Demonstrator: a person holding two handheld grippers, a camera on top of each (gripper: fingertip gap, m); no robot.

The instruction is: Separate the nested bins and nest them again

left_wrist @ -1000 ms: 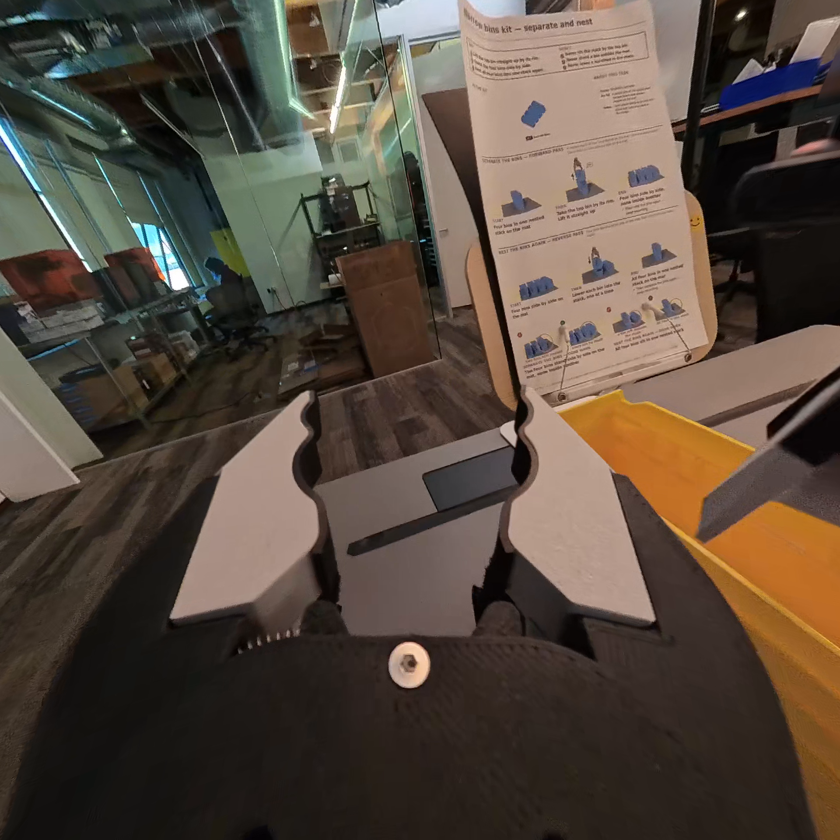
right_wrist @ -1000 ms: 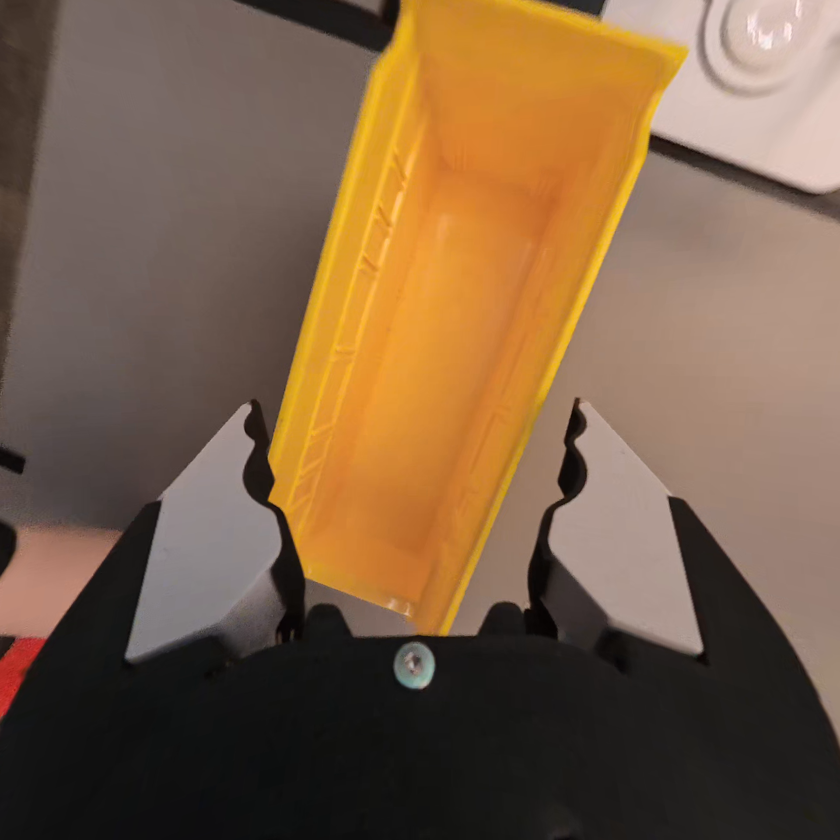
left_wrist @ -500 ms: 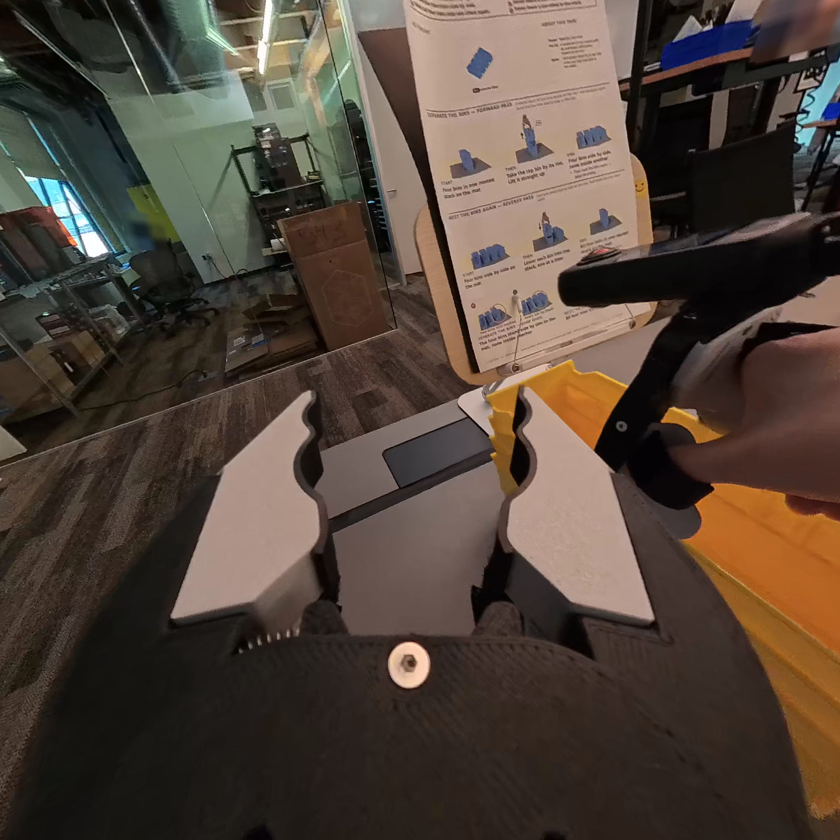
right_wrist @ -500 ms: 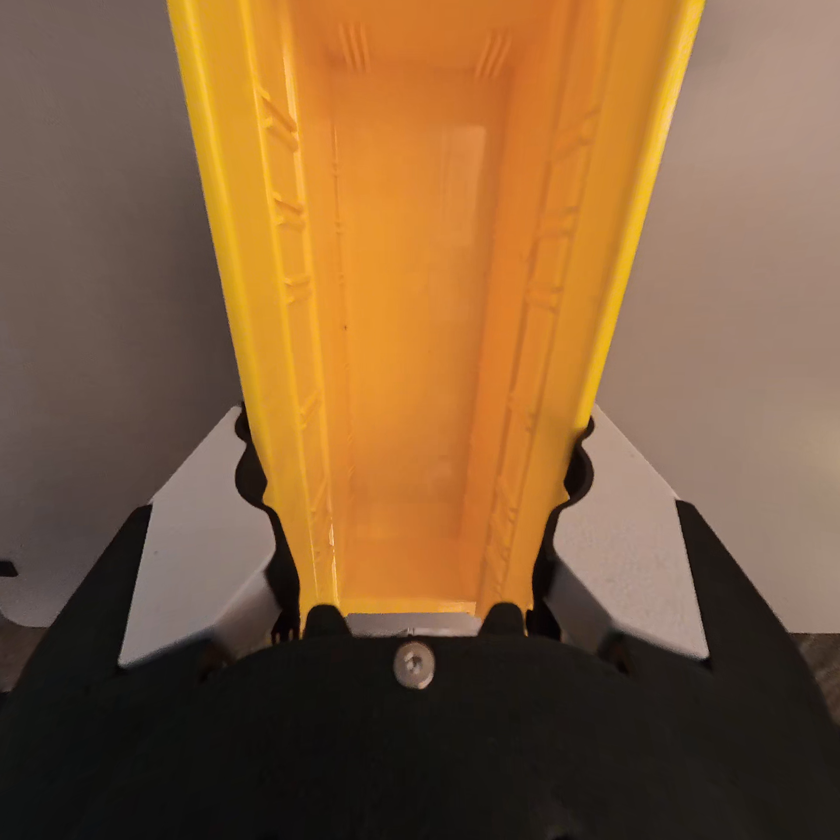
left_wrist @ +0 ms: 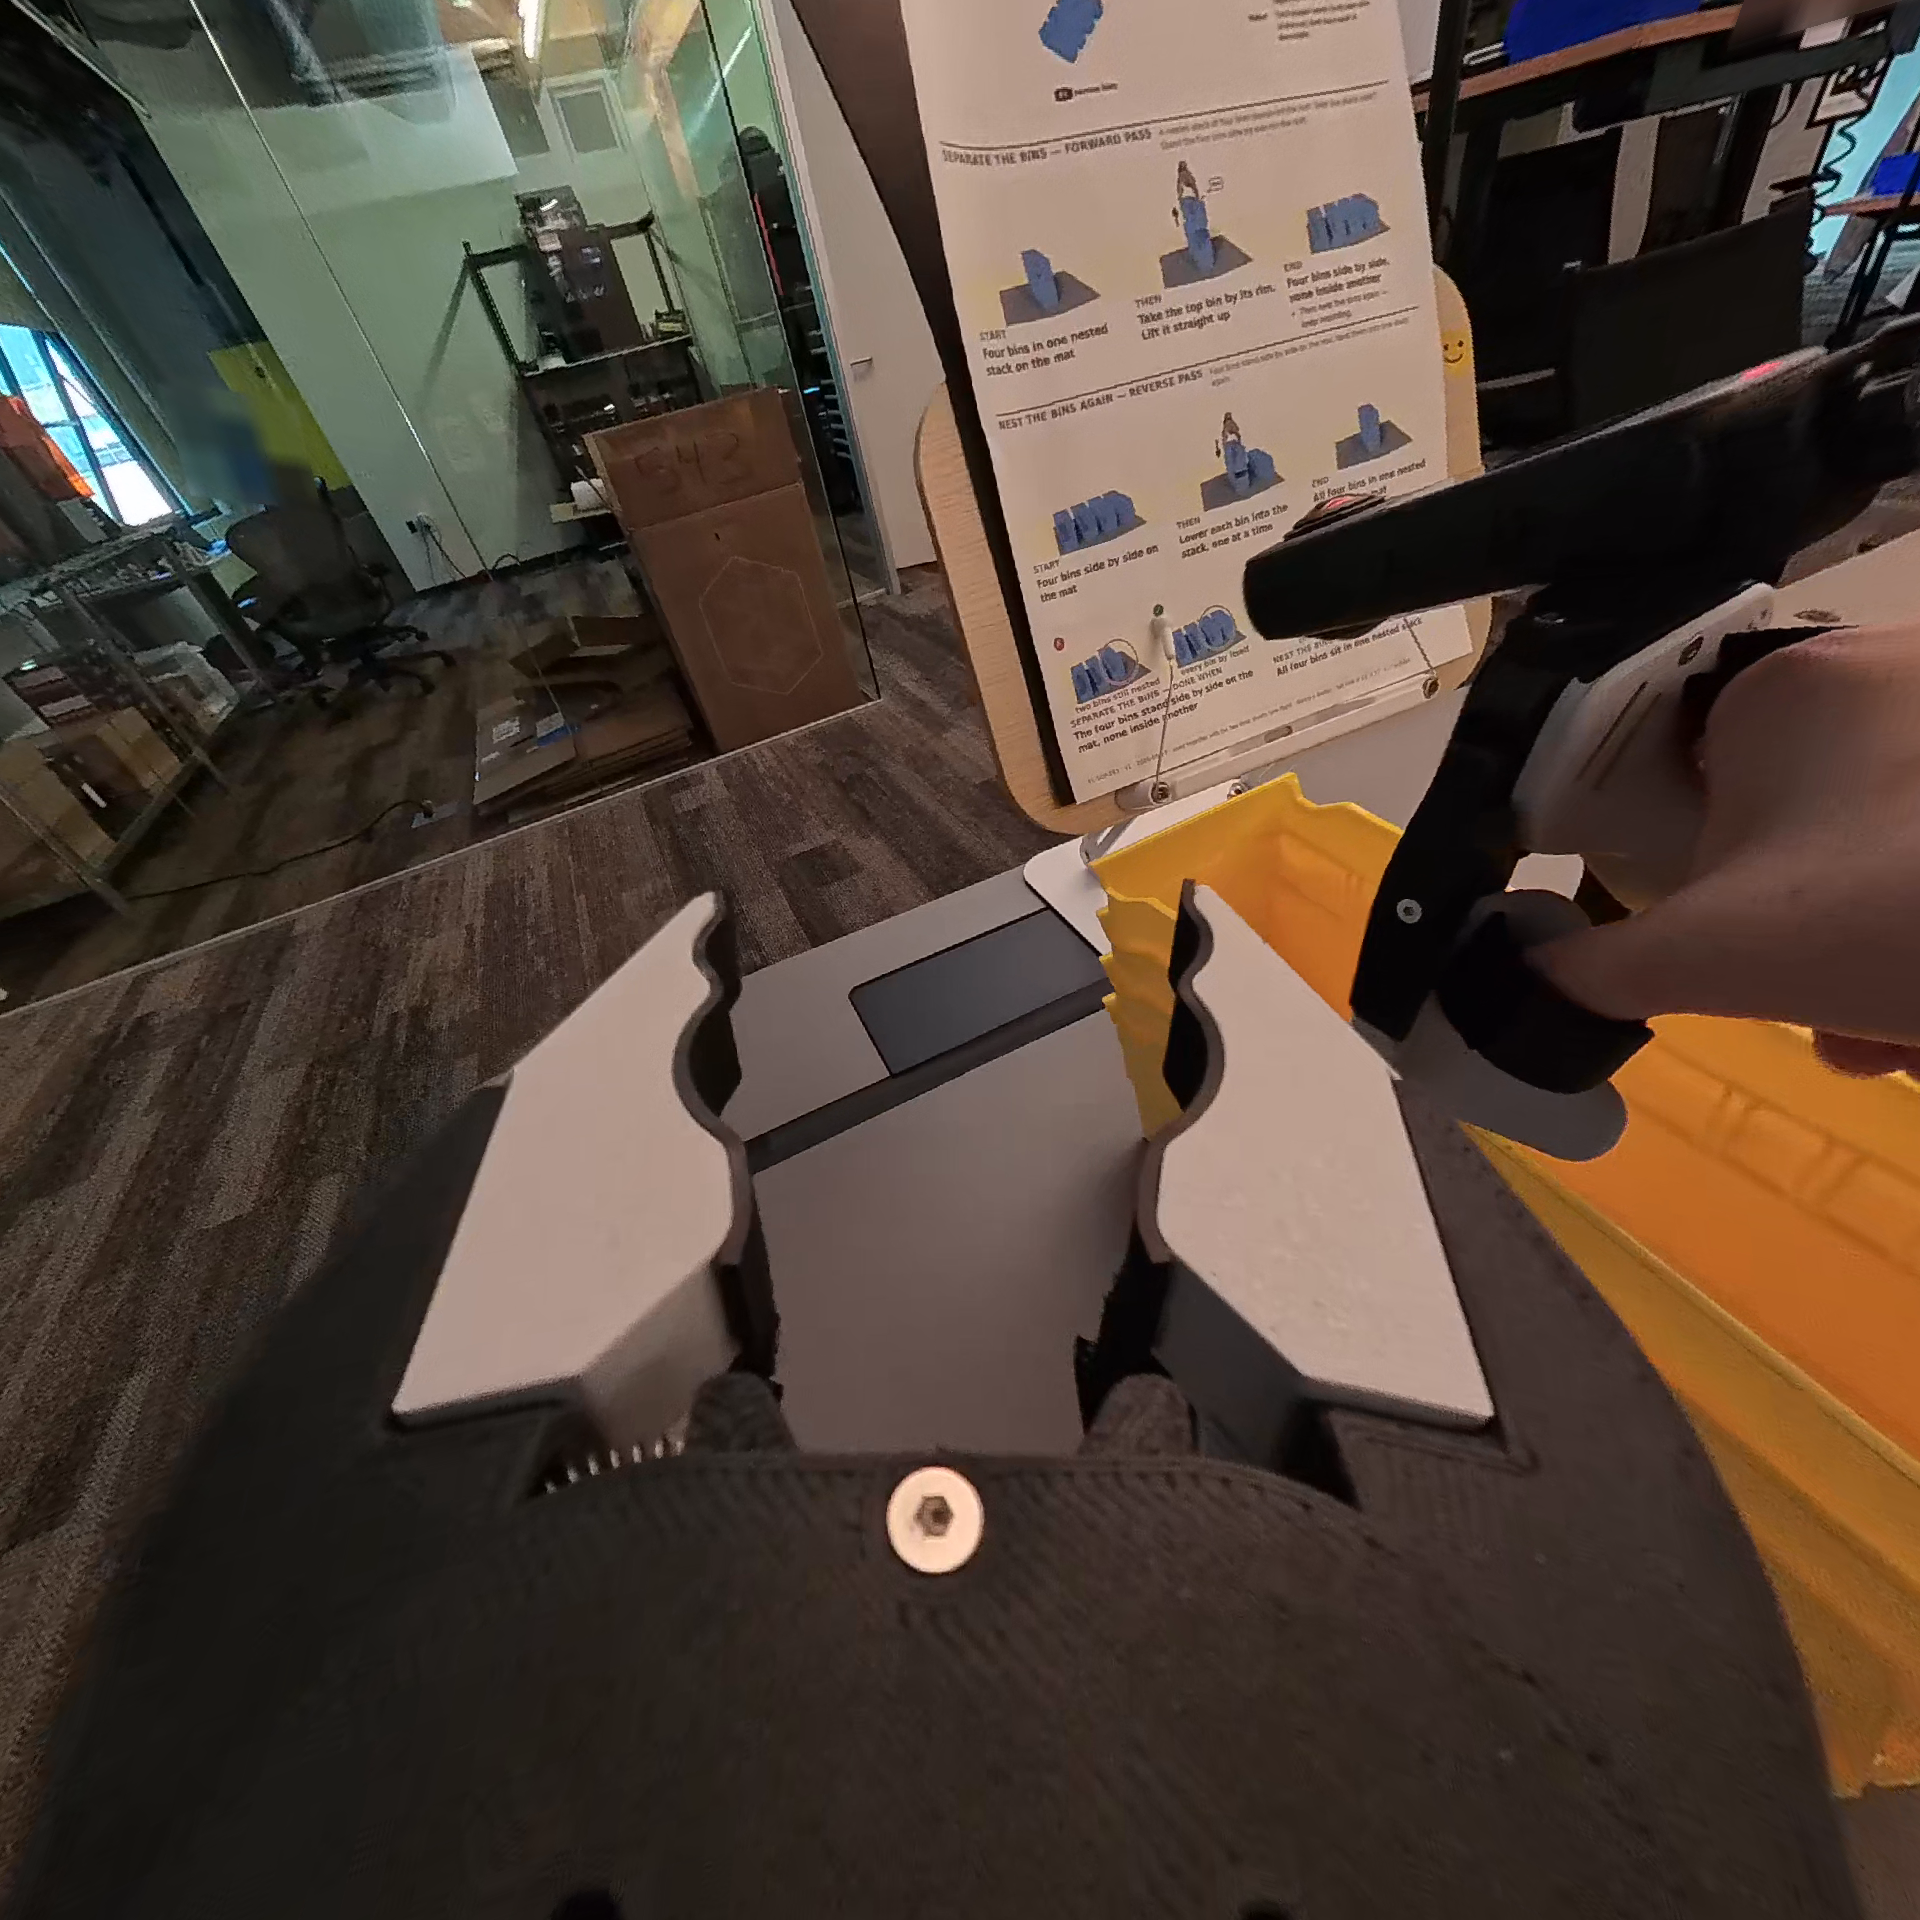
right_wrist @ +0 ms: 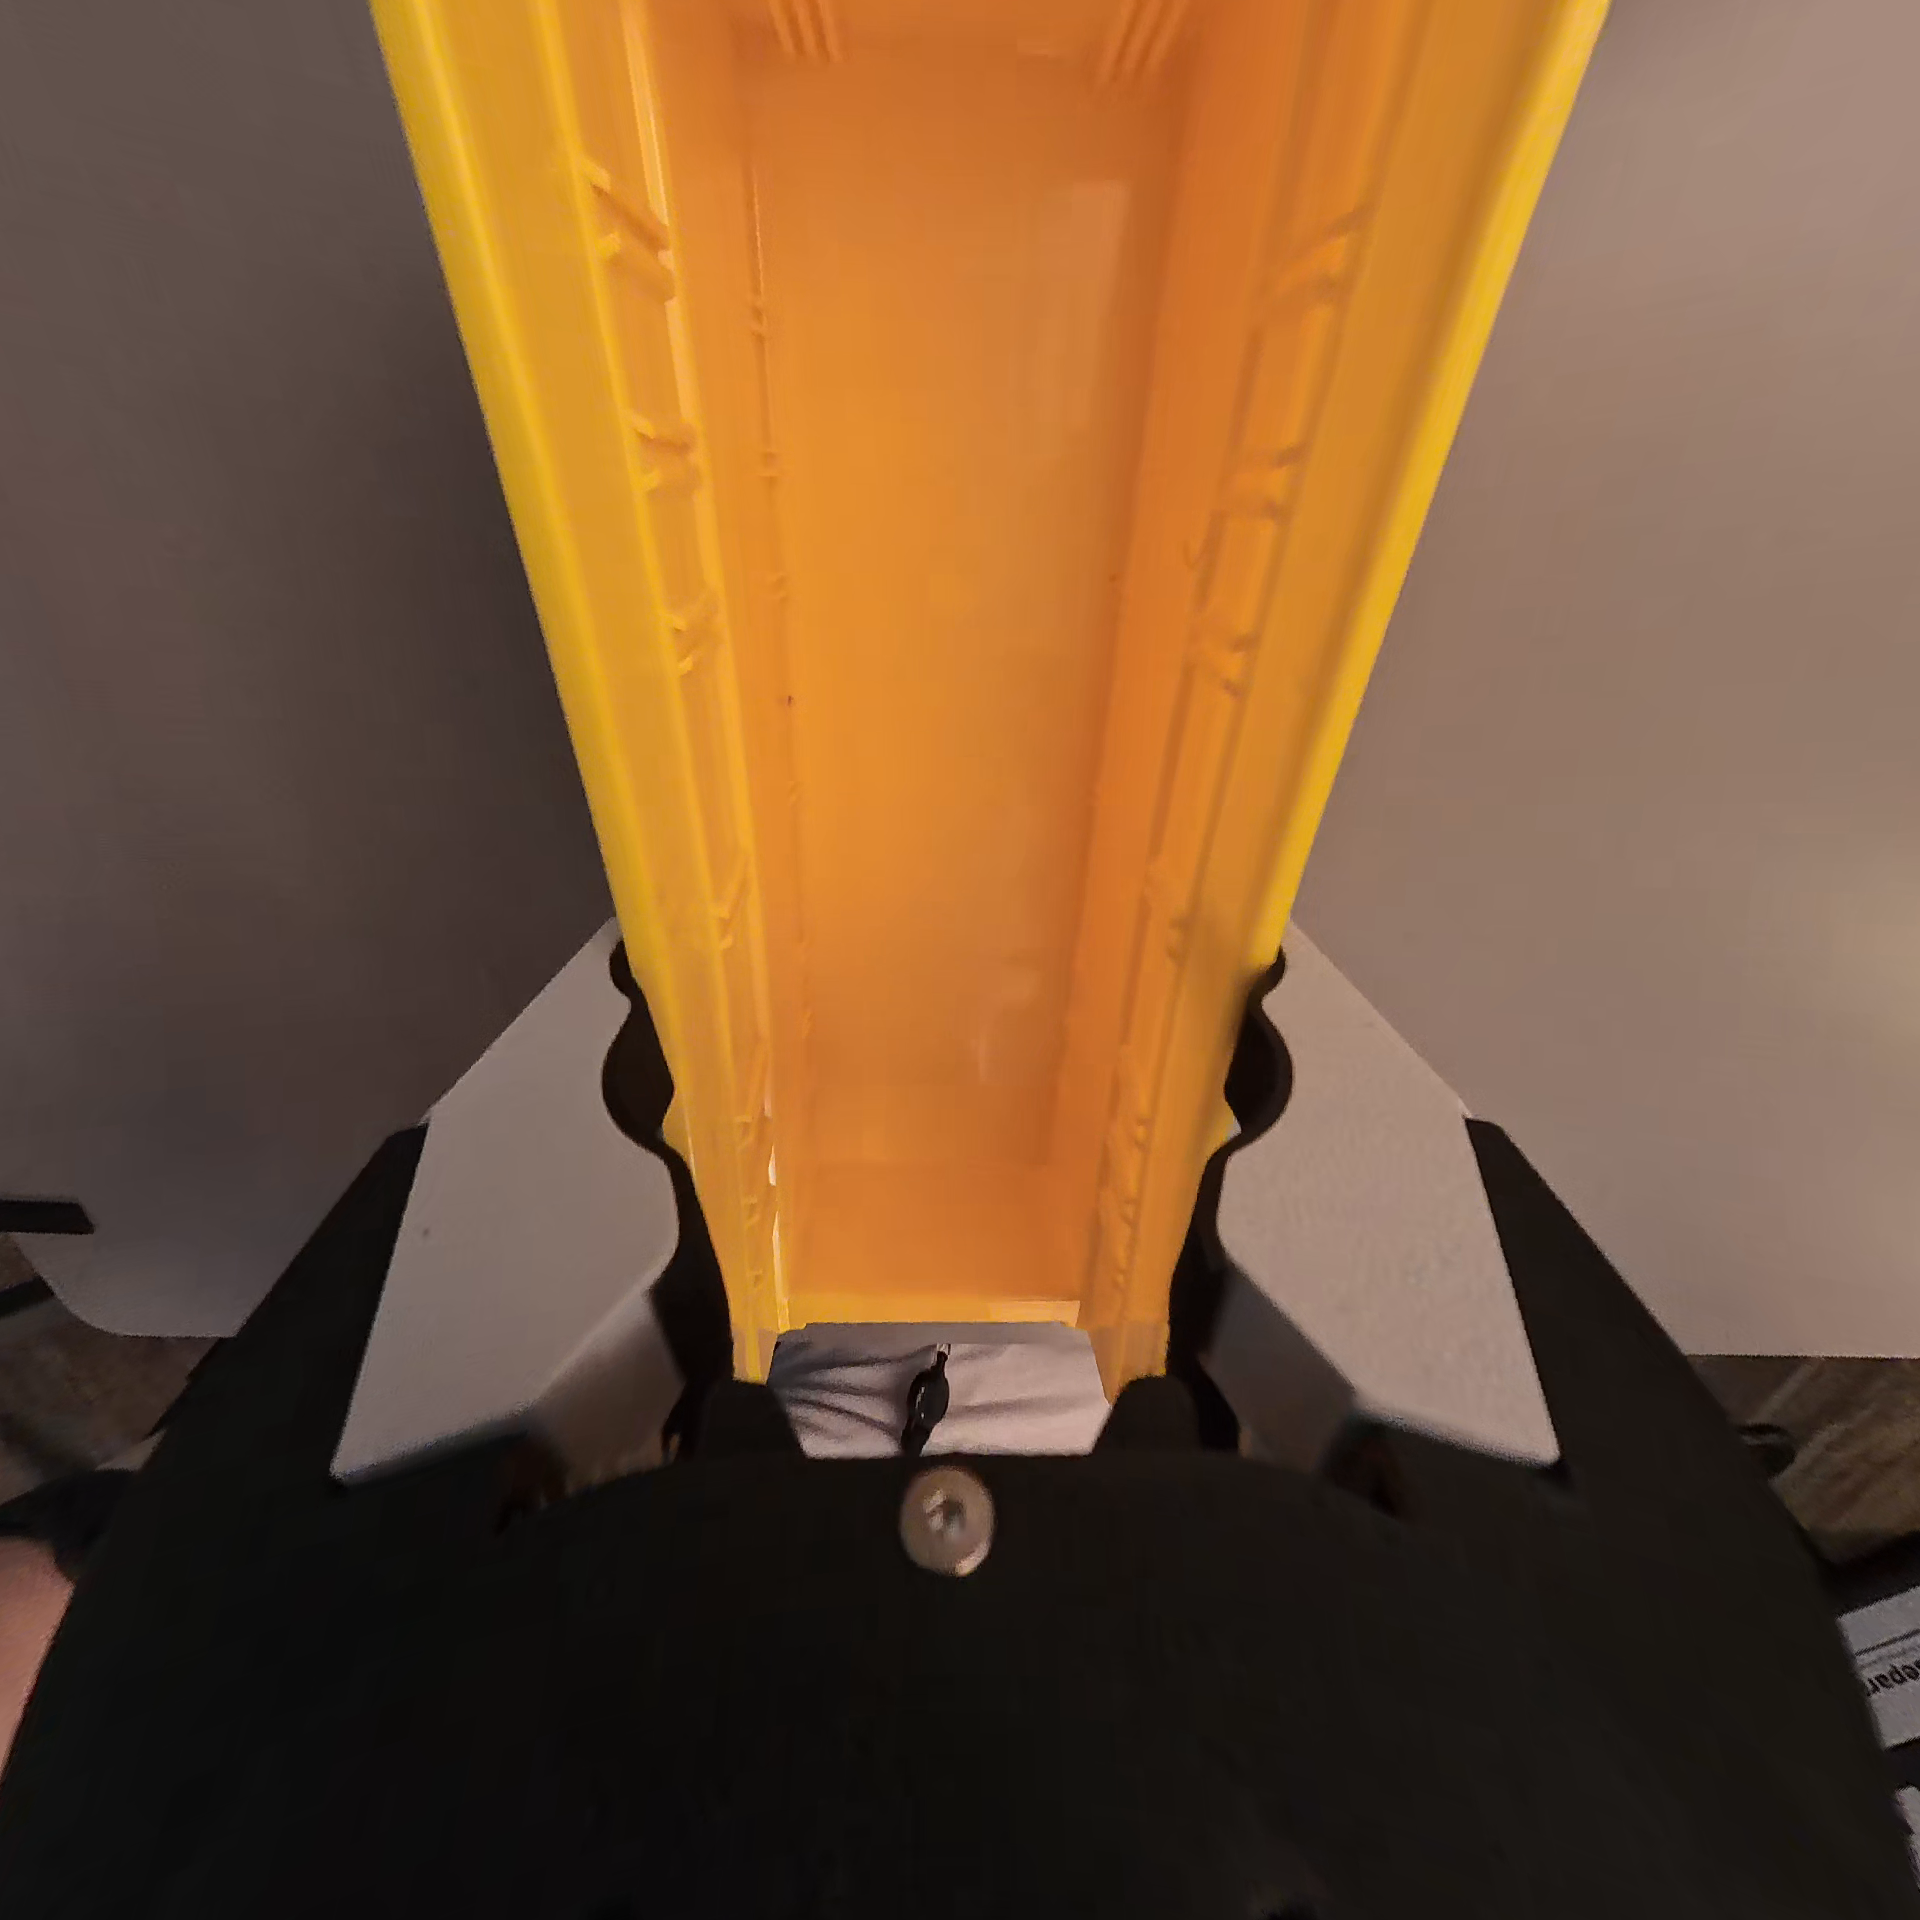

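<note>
left wrist view: left gripper (left_wrist: pixel 951 1023) has its grey fingers apart with nothing between them, only bare grey tabletop (left_wrist: pixel 935 1268) showing through. just right of its right finger sits the nested stack of long yellow plastic bins (left_wrist: pixel 1278 894), several stepped rims visible at the near corner, so the stack isn't separated yet. right gripper, held in a person's hand (left_wrist: pixel 1766 831), reaches down over the stack. white printed instruction sheet on a wooden board (left_wrist: pixel 1174 416) stands behind.

right wrist view: right gripper (right_wrist: pixel 945 1023) straddles the near end of the top yellow bin (right_wrist: pixel 935 623), both black pads against its outer walls, clamped across the width.

judgement: first separation step, grasp just made. next move needs a straight vertical lift; left gripper probably has to pin the lower rims or the whole stack comes up together.
</note>
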